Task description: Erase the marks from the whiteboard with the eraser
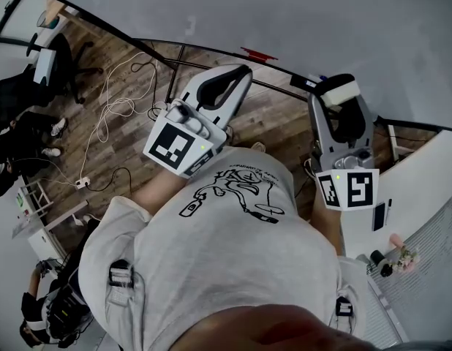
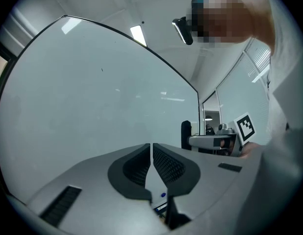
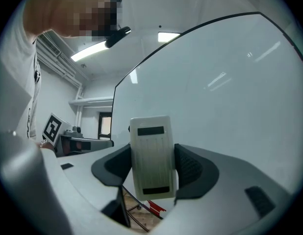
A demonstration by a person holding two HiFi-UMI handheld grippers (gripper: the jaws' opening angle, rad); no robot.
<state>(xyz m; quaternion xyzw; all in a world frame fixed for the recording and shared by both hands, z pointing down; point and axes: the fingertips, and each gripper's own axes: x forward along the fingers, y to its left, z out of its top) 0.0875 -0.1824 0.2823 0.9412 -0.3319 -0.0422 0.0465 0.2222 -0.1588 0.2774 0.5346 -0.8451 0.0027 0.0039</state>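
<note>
- The right claw point(image 1: 339, 97) is gripping the eraser point(image 3: 150, 153) by its two long sides. The pale block is standing upright between the jaws and sticking out past their tips. I judge this hold is leaving one broad face free to be pressed flat on the board.
- The eraser is pointing at the whiteboard point(image 2: 92, 106), which is filling most of the right gripper view ahead of it. In the head view the eraser is sitting near the board's lower edge. Whether it is touching the surface or hanging just off it, I cannot tell.
- The left claw point(image 2: 151, 153) is carrying nothing. Its jaws are standing almost together, with only a thin slit showing between them. It is hanging beside the right one and also facing the board, probably just being kept out of the wiping path.
- The person is holding both tools out in front of the chest, at about the same height and apart from each other.
- The board is looking nearly bare in both gripper views, with ceiling lights reflecting in it. No clear marks are showing there, so I cannot judge how much wiping is left.
</note>
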